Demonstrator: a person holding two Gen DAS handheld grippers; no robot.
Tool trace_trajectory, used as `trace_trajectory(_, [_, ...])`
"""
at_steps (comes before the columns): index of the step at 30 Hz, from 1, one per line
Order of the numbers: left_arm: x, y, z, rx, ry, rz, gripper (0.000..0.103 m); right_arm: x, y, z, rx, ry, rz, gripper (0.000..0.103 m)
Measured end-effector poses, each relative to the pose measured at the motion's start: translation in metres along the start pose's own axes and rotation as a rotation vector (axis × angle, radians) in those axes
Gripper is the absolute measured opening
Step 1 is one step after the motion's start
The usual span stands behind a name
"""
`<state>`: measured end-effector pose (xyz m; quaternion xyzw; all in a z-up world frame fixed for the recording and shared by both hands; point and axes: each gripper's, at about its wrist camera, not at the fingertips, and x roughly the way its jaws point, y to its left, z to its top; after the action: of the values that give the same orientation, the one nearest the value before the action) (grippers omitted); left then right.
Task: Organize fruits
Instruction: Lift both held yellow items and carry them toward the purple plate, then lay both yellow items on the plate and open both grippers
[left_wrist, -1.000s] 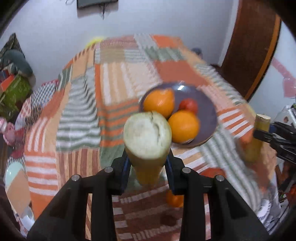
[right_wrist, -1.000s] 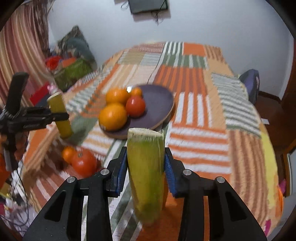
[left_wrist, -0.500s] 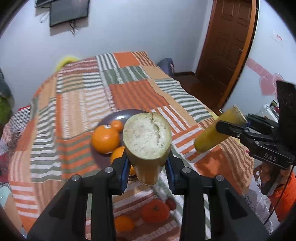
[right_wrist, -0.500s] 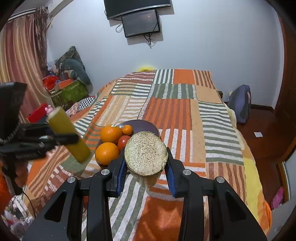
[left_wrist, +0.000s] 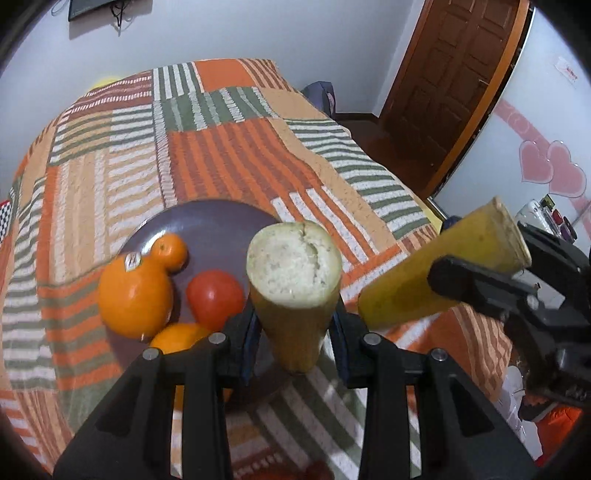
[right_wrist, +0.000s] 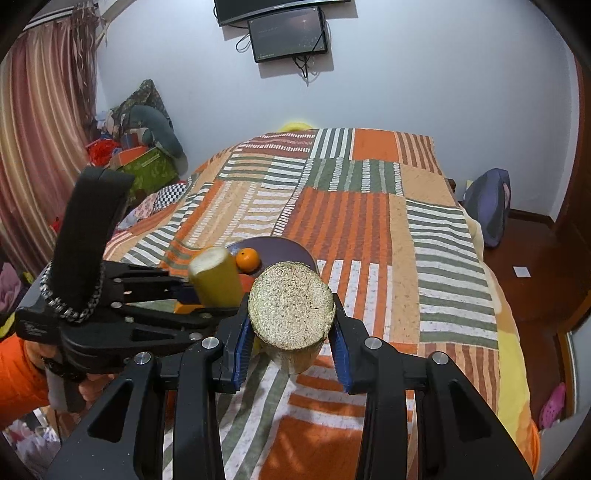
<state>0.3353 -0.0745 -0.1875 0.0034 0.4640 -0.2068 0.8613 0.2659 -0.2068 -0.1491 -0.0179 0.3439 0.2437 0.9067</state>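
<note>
My left gripper (left_wrist: 293, 341) is shut on a yellow cut stalk piece (left_wrist: 295, 284) with a pale flat end, held above the near edge of a dark purple plate (left_wrist: 218, 221). The plate holds a large orange (left_wrist: 135, 291), a small orange (left_wrist: 170, 253), a red tomato (left_wrist: 216, 299) and another orange (left_wrist: 177, 339). My right gripper (right_wrist: 291, 350) is shut on a second yellow stalk piece (right_wrist: 291, 314). That piece also shows in the left wrist view (left_wrist: 443, 277), to the right of the plate. The left gripper's piece (right_wrist: 216, 277) shows in the right wrist view.
The plate lies on a bed with a striped patchwork blanket (left_wrist: 229, 147). A wooden door (left_wrist: 454, 81) is at the right. A backpack (right_wrist: 487, 203) sits on the floor beside the bed, and a screen (right_wrist: 288, 35) hangs on the far wall.
Both grippers have come closer together over the plate's near side, each still holding its stalk piece. The left wrist view has swung right, so the plate sits further left.
</note>
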Motion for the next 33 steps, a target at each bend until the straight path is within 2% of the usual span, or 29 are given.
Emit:
trace_trajectory(6, [0.016, 0.007, 0.015, -0.019, -0.005, 0.063, 0.036, 0.011, -0.004, 0.009, -0.003, 0.003, 0.013, 0.034])
trace_trajectory(9, [0.013, 0.016, 0.023, -0.058, -0.039, 0.088, 0.056, 0.017, -0.003, 0.012, -0.003, 0.007, 0.022, 0.034])
trace_trajectory(19, [-0.02, 0.048, 0.021, -0.092, -0.13, 0.178, 0.057, 0.042, 0.004, 0.026, -0.028, 0.051, 0.038, 0.034])
trace_trajectory(25, [-0.034, 0.072, 0.001, -0.091, -0.121, 0.24, 0.057, 0.058, 0.008, 0.041, -0.06, 0.069, 0.011, 0.034])
trace_trajectory(28, [-0.039, 0.079, -0.011, -0.093, -0.116, 0.247, 0.057, 0.073, 0.012, 0.049, -0.073, 0.082, -0.009, 0.034])
trace_trajectory(33, [-0.047, 0.087, -0.023, -0.092, -0.118, 0.257, 0.057, 0.109, 0.018, 0.054, -0.092, 0.159, -0.039, 0.034])
